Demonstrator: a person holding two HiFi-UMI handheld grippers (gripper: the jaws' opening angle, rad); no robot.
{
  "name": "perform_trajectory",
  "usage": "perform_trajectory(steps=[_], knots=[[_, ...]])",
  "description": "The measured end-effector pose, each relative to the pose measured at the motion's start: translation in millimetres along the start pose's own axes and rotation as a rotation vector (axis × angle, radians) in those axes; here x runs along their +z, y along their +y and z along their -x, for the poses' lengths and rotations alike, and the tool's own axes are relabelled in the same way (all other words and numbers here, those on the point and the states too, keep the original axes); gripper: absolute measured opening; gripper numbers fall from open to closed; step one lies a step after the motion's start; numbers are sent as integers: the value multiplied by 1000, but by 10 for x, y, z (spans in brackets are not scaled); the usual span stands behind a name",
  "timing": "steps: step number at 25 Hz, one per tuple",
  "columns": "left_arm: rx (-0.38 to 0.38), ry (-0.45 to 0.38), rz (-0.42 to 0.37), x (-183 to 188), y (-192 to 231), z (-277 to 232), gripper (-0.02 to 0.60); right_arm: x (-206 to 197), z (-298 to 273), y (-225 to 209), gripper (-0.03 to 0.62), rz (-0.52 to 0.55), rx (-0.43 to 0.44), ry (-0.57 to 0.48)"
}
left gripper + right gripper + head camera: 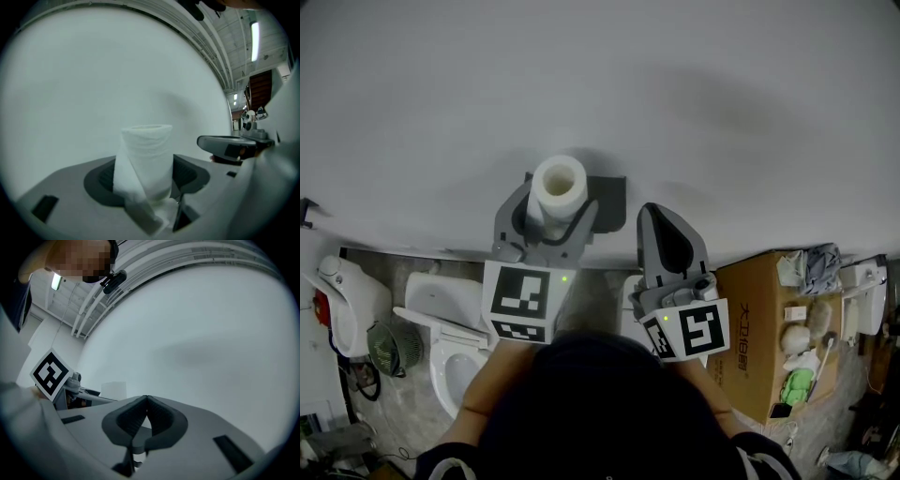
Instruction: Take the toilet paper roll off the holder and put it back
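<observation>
1. Head view shows the white toilet paper roll (558, 187) standing upright in the air, hollow core facing up, close in front of the plain white wall (694, 94).
2. The grey left claw (561, 204) is clamped around the roll. In the left gripper view its dark ribbed pads press on both sides of the roll's lower half, and a loose tail of paper (143, 213) hangs down the front.
3. The grey right claw (664, 225) sits just beside the left one, on its right, apart from the roll. The right gripper view shows its jaws closed tip to tip with nothing between them.
4. Each claw carries a black-and-white marker cube (523, 300) near the person's hands.
5. Below, on the floor, a white toilet (450, 352) stands to the left and an open brown cardboard box (759, 328) of mixed items to the right.
</observation>
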State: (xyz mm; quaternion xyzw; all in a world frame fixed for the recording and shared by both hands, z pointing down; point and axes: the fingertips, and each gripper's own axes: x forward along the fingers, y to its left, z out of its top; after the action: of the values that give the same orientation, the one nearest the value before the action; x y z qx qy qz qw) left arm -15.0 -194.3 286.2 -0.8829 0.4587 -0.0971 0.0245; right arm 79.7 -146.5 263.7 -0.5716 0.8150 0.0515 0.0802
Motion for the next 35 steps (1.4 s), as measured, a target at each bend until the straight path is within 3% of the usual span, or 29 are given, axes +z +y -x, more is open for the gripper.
perform_trajectory(steps=[17, 35], knots=[[25, -55, -5, 191, 231, 270, 296, 4, -85, 118, 15, 6, 26, 10], [115, -68, -2, 243, 528, 538, 296, 26, -104, 249, 15, 14, 57, 13]])
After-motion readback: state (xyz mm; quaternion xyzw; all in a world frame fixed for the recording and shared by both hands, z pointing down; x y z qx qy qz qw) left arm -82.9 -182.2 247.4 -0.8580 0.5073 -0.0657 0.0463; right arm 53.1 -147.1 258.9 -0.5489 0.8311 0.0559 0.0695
